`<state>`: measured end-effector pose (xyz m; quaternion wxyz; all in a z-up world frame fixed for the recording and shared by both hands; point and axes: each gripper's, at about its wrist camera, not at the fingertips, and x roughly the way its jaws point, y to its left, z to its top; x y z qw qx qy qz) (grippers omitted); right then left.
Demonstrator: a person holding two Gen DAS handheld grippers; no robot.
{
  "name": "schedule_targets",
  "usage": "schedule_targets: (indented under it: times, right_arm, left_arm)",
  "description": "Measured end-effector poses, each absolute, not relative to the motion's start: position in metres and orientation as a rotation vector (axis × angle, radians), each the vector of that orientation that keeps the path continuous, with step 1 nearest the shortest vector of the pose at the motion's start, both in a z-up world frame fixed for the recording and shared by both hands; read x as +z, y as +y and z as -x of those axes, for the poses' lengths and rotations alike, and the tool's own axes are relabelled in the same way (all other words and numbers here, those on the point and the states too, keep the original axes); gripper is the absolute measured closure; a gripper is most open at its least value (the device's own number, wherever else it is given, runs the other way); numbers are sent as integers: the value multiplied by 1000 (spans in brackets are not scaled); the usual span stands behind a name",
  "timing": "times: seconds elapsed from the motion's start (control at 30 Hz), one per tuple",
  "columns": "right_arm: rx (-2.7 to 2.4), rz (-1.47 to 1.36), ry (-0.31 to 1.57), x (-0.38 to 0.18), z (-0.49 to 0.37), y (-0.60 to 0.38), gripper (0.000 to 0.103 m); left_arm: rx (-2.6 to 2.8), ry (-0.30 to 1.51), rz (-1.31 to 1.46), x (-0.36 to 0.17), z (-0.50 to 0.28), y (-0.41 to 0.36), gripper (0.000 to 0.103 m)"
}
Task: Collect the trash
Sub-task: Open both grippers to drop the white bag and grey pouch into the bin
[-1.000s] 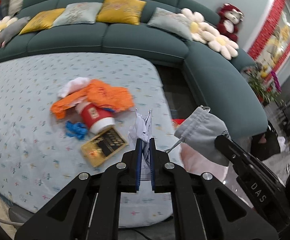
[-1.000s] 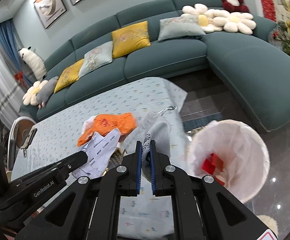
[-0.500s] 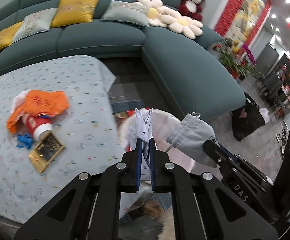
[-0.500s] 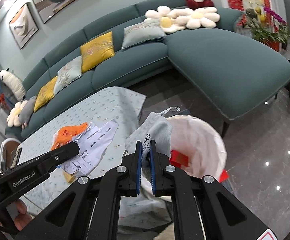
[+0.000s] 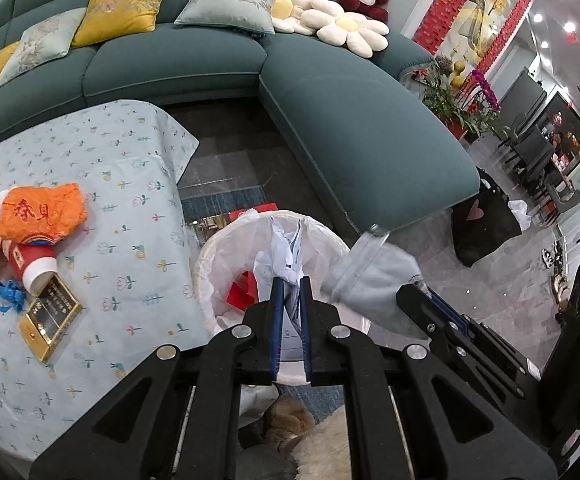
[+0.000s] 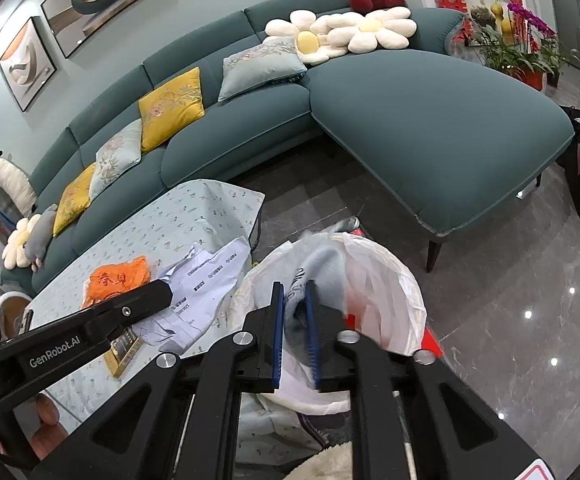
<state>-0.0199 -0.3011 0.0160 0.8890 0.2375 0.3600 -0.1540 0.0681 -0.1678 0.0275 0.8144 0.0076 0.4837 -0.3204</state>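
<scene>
Left wrist view: your left gripper (image 5: 290,282) pinches the crumpled white paper (image 5: 282,252) over the white-lined bin (image 5: 214,264); the orange bag (image 5: 42,212) and red cup (image 5: 32,264) lie on the table (image 5: 138,184).

Right wrist view: your right gripper (image 6: 294,292) has just been opening, the grey drawstring pouch (image 6: 322,272) blurred between its parted jaws above the bin (image 6: 394,292).

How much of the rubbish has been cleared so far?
Partly done. Red scraps already lie in the lined bin. Over it, the left gripper pinches crumpled paper, while the right gripper has just been opening around a grey pouch. Left on the table: an orange bag, red cup, blue scrap and gold box.
</scene>
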Motion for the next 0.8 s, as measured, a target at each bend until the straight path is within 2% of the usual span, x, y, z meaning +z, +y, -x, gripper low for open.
schedule_targets:
  times: [0.07,0.13,0.3,0.8]
  right_arm:
    - [-328,-492,742,17,20,-302,76]
    - [-333,-492,737,17,19,-302,71]
    - [-326,-485,738,19,18,-298,69]
    - [-281,-441,753,28,11,-269,68]
  left_arm:
    - [-673,1036,-7,26,-69,-168,86]
    - [-658,1033,-4,26,-70,-166,70]
    - [-629,1026,3,27,-73,-158,63]
    - [-555,1006,49,33,-77,-120,62]
